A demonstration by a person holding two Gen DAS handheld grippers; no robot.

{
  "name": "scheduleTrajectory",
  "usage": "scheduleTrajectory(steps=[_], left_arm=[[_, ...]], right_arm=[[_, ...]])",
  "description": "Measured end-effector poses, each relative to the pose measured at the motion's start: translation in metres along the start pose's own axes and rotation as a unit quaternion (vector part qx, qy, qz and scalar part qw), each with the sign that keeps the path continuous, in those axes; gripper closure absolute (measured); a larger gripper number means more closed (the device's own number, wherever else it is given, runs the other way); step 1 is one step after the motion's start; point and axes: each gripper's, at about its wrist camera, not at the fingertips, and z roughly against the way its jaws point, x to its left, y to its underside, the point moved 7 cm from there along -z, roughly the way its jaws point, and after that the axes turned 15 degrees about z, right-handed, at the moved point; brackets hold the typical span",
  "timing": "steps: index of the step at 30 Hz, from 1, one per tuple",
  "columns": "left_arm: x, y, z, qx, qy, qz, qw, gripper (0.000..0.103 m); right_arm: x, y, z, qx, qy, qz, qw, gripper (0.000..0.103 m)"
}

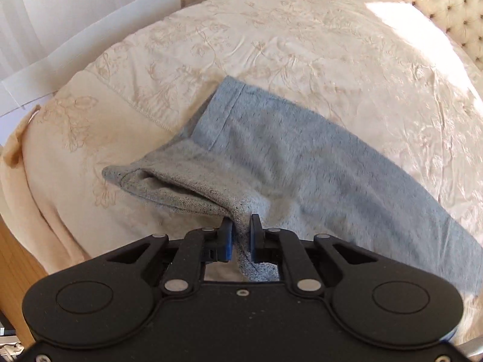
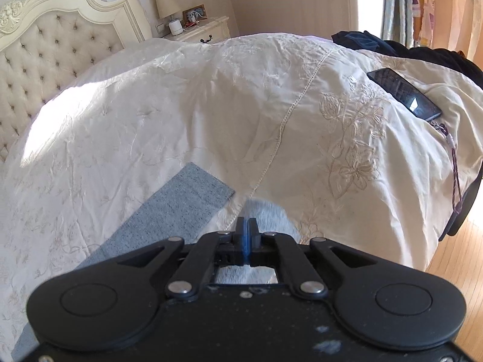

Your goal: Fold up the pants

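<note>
Grey-blue sweatpants (image 1: 280,157) lie across the cream embroidered bedspread (image 1: 302,45). My left gripper (image 1: 241,229) is shut on a bunch of the pants' fabric near their waist opening, which gapes to the left. In the right wrist view one pant leg (image 2: 181,199) runs flat from lower left toward the middle. My right gripper (image 2: 247,229) has its jaws pressed together on a blurred fold of the pants (image 2: 268,211) just above the bedspread (image 2: 211,105).
A black phone (image 2: 404,93) with a purple strap lies on the bed's right side, dark clothes (image 2: 422,51) behind it. A tufted headboard (image 2: 54,48) and a nightstand (image 2: 205,30) with a lamp stand at the back. Wooden floor (image 2: 459,253) shows at right.
</note>
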Motion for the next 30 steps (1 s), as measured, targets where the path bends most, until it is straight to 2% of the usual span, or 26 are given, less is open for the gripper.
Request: scheduleTrajectory(steps=[4, 6, 7, 9, 11, 12, 15, 18, 21, 26, 30], left_arm=[[-0.026, -0.005, -0.019, -0.003, -0.014, -0.005, 0.9999, 0.09], [-0.037, -0.003, -0.025, -0.012, -0.022, -0.022, 0.9994, 0.09], [-0.041, 0.0, -0.025, -0.016, -0.025, -0.028, 0.9991, 0.09], [-0.046, 0.004, -0.027, -0.018, -0.031, -0.038, 0.9986, 0.09], [-0.048, 0.009, -0.029, -0.019, -0.038, -0.044, 0.9981, 0.09], [-0.048, 0.011, -0.031, -0.018, -0.044, -0.045, 0.9978, 0.09], [-0.049, 0.012, -0.035, -0.018, -0.052, -0.044, 0.9975, 0.09], [-0.049, 0.01, -0.036, -0.023, -0.058, -0.043, 0.9971, 0.09], [-0.049, 0.009, -0.037, -0.025, -0.062, -0.041, 0.9969, 0.09], [-0.052, 0.011, -0.038, -0.03, -0.069, -0.045, 0.9961, 0.09], [-0.055, 0.013, -0.038, -0.033, -0.076, -0.045, 0.9956, 0.09]], right_arm=[[0.013, -0.007, -0.041, 0.043, -0.026, 0.017, 0.999, 0.101], [0.022, -0.003, -0.058, 0.065, -0.04, 0.031, 0.997, 0.097], [0.026, 0.001, -0.068, 0.08, -0.044, 0.039, 0.995, 0.092], [0.032, 0.012, -0.083, 0.105, -0.046, 0.046, 0.992, 0.091], [0.036, 0.024, -0.102, 0.129, -0.052, 0.041, 0.989, 0.079], [0.038, 0.029, -0.112, 0.143, -0.052, 0.036, 0.988, 0.077], [0.045, 0.036, -0.142, 0.167, -0.06, 0.042, 0.983, 0.076], [0.047, 0.025, -0.163, 0.151, -0.057, 0.081, 0.983, 0.076], [0.044, 0.015, -0.186, 0.161, -0.074, 0.11, 0.978, 0.075], [0.04, 0.016, -0.214, 0.215, -0.128, 0.124, 0.96, 0.074], [0.043, 0.026, -0.222, 0.234, -0.144, 0.163, 0.948, 0.073]])
